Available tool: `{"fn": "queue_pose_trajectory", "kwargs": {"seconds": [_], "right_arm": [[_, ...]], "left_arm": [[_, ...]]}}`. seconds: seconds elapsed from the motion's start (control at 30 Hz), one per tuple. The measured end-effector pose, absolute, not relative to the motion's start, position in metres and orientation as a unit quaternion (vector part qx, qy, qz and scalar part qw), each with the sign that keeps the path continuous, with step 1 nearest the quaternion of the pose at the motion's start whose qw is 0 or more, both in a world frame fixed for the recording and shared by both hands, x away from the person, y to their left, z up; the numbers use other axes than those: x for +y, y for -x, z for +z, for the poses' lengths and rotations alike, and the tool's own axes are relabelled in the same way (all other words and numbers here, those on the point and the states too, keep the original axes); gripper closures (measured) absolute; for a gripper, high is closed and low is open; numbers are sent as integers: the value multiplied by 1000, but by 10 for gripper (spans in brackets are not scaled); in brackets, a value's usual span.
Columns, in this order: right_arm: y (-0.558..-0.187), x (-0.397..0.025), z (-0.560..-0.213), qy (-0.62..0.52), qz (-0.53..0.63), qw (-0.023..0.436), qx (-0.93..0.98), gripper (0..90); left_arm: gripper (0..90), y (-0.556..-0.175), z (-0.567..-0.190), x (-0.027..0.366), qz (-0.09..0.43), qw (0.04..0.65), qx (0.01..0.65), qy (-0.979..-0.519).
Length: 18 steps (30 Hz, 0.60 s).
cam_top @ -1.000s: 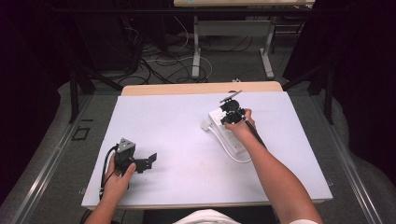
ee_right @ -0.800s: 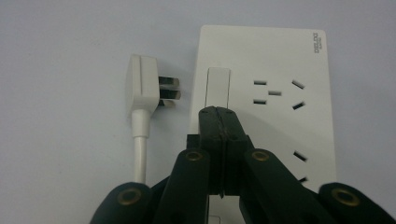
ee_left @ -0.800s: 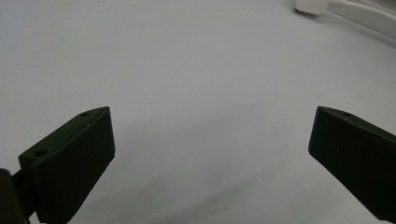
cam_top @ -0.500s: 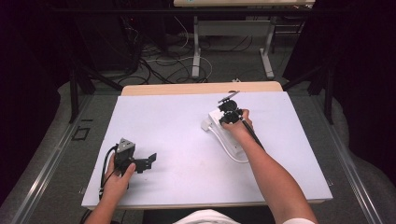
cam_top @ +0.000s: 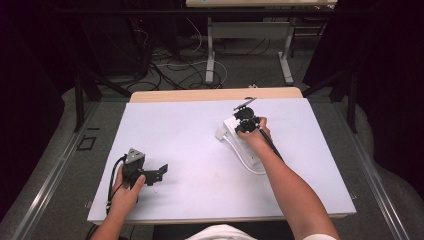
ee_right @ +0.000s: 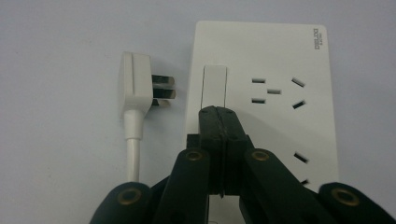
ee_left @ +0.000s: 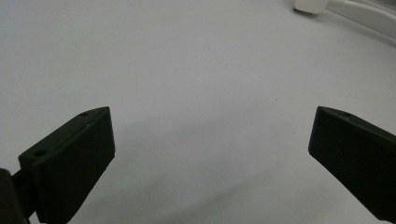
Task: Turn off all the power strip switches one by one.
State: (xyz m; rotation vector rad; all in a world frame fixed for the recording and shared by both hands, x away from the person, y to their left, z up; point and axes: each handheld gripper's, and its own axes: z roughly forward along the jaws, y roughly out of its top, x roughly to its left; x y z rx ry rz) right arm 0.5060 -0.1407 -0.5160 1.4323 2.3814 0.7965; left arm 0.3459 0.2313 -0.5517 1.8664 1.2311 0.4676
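The left gripper (cam_top: 159, 172) remains parked near the table's (cam_top: 190, 135) front, jaws wide and empty. Farther off, the right gripper (ee_right: 218, 112), jaws closed together, still presses the power strip's (ee_right: 275, 56) rocker switch (ee_right: 215, 86); switching appears under way. The plug (ee_right: 135, 88) lies just beside.

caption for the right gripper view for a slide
Right gripper, jaws shut, tips on the rocker switch of a white power strip; its plug lies alongside.

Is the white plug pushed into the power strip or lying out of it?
Out. In the right gripper view the plug lies on the table beside the power strip, its prongs bare and pointing at the strip's edge.
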Motion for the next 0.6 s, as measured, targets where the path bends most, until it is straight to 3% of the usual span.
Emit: {"fn": "queue_pose_trajectory", "kwargs": {"seconds": [0.6], "right_arm": [[-505, -139, -515, -499, 263, 125, 816, 900]], "left_arm": [[6, -346, -552, 230, 185, 416, 489, -744]]}}
